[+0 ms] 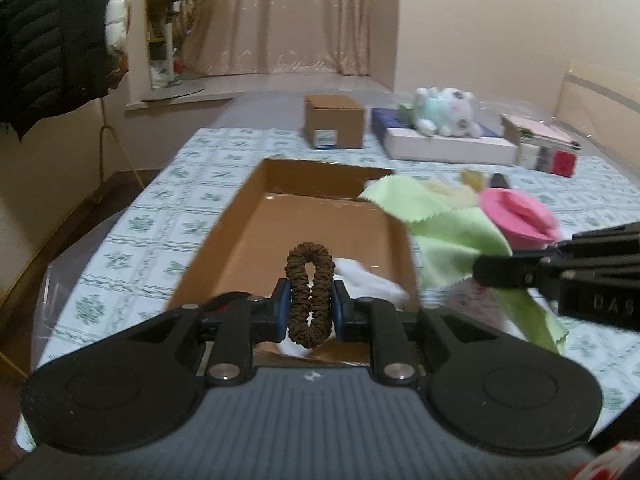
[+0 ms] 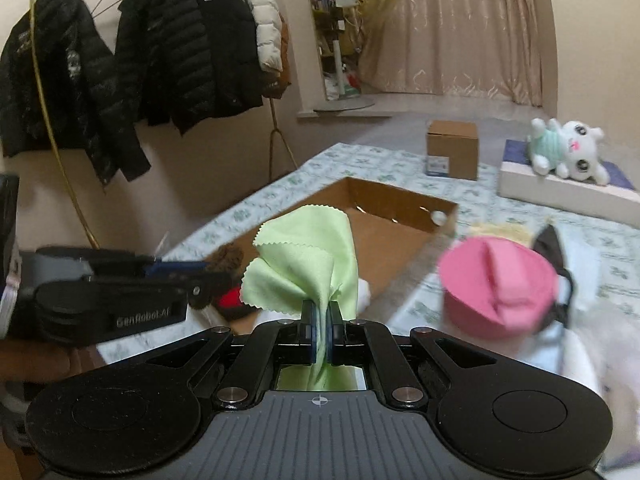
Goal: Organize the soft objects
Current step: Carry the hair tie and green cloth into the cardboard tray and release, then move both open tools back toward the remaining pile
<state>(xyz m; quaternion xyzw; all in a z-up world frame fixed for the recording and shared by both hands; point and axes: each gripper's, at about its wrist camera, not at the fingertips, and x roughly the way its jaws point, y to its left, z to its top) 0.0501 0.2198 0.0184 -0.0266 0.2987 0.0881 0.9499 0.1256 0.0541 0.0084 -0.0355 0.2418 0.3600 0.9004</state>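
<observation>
**Left wrist view: both grippers loaded, tray ahead**

We see the bed's patterned sheet with the open cardboard tray lying long axis straight away from the left gripper. White soft items already sit at its near end, partly hidden. The green cloth hangs bunched from the right gripper, jaws pinched nearly shut on it, just right of the tray's near corner. The left gripper's jaws are narrow, clamping the brown scrunchie upright, its loop standing vertical over the tray's near end. We judge the left is nearer the drop: tray floor directly below and ahead. A pink hat waits on the bed right of the tray, blurred.
</observation>
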